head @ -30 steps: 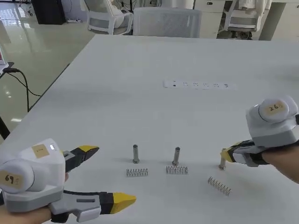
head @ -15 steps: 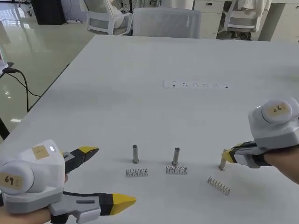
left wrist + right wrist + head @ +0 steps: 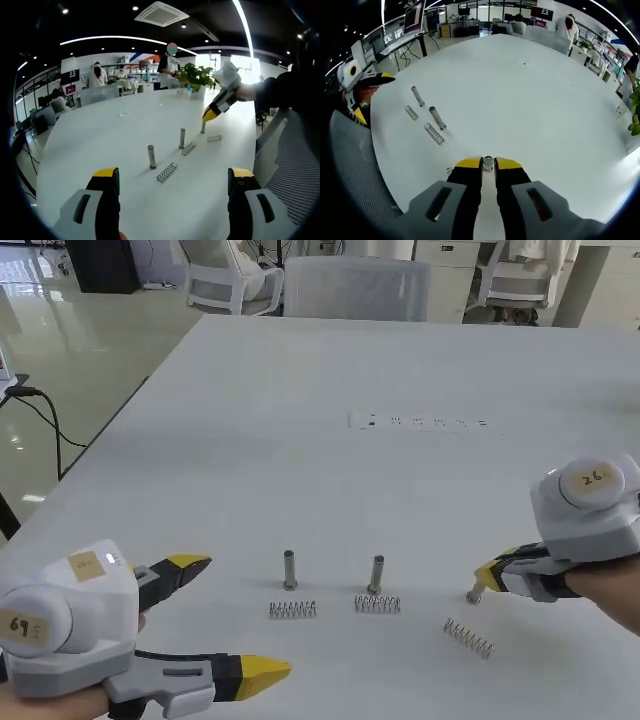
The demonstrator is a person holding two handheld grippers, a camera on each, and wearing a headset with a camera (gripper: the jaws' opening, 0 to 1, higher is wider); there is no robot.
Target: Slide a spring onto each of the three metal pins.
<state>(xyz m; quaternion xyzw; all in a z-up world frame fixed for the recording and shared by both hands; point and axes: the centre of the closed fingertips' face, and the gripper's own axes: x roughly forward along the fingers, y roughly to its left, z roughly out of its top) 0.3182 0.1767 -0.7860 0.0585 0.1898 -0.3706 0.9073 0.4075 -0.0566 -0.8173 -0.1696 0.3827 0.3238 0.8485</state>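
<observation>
The 3 pins are short, shiny steel cylinders. 2 of them stand upright on the white table (image 3: 300, 440) near its front edge: the left pin (image 3: 289, 569) and the middle pin (image 3: 377, 574). The right pin (image 3: 474, 593) sits off to the side of those, and the right gripper (image 3: 487, 575) has its yellow tips pressed together on the pin's top end. In the right gripper view you look pretty much straight down on that round top, snug between the 2 tips. I can't tell if its foot is on the table or just off it.

The springs are little silver wire coils, all lying flat on the table, none on a pin yet. The left spring (image 3: 292, 610) lies just in front of the left pin and the middle spring (image 3: 377, 605) just in front of the middle pin, both crosswise. The right spring (image 3: 468, 638) lies at a slant near the right pin, on the person's side of it.

The left gripper (image 3: 235, 618) hovers at the lower left with its jaws spread wide, well apart from the left pin. A white power strip (image 3: 420, 422) sits further back on the table.
</observation>
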